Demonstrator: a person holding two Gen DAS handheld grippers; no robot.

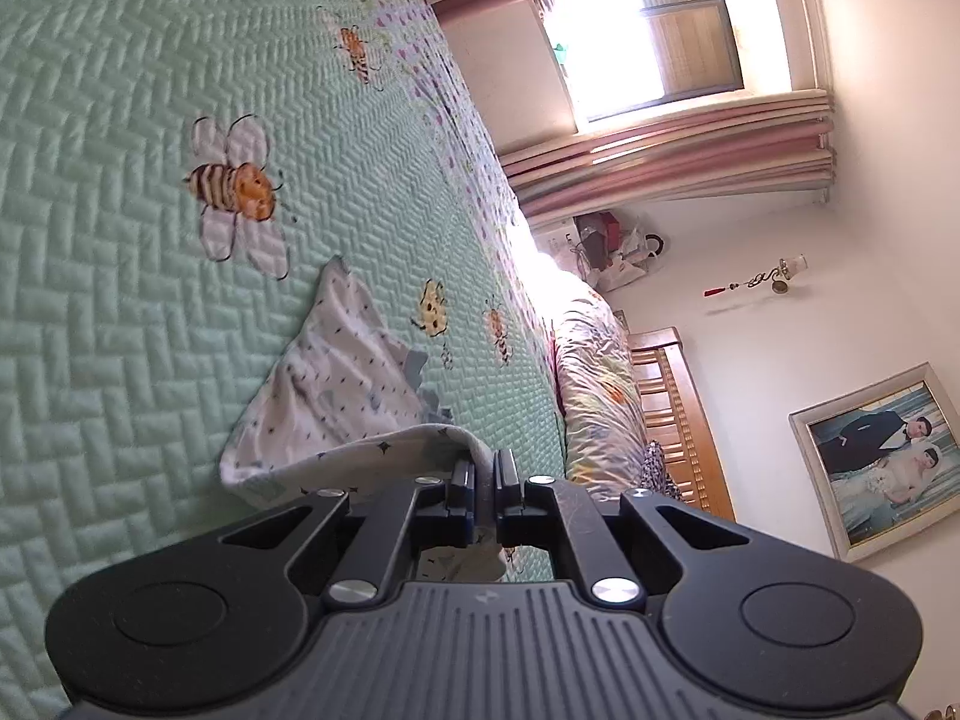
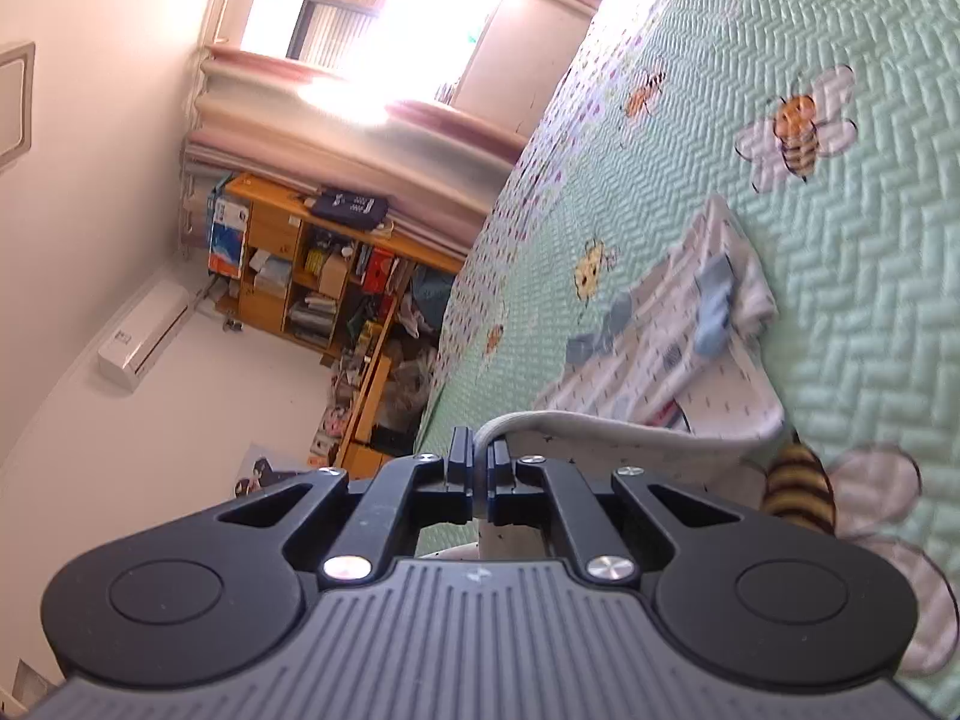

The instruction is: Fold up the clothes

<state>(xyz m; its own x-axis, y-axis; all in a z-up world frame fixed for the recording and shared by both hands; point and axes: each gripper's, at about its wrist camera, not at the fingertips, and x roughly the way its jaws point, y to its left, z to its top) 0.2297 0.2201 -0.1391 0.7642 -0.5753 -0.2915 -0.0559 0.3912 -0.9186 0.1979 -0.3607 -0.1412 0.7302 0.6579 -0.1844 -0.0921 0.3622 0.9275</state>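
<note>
A small white garment (image 1: 336, 384) with tiny dark specks and pale blue patches lies on the green quilted bed cover (image 1: 120, 210). My left gripper (image 1: 485, 462) is shut on one edge of it, and the cloth rises off the bed to the jaws. In the right wrist view the same garment (image 2: 678, 348) stretches away over the bed cover (image 2: 870, 270), blue patches showing on its lower part. My right gripper (image 2: 477, 450) is shut on another edge of it, with a fold of white cloth pinched between the pads.
Bee prints dot the bed cover (image 1: 237, 186). A pillow (image 1: 594, 384) and a wooden headboard (image 1: 678, 408) lie at one end of the bed. A crowded wooden shelf (image 2: 312, 276) stands by the wall beyond the bed's edge. A bright window (image 1: 648, 36) with curtains faces me.
</note>
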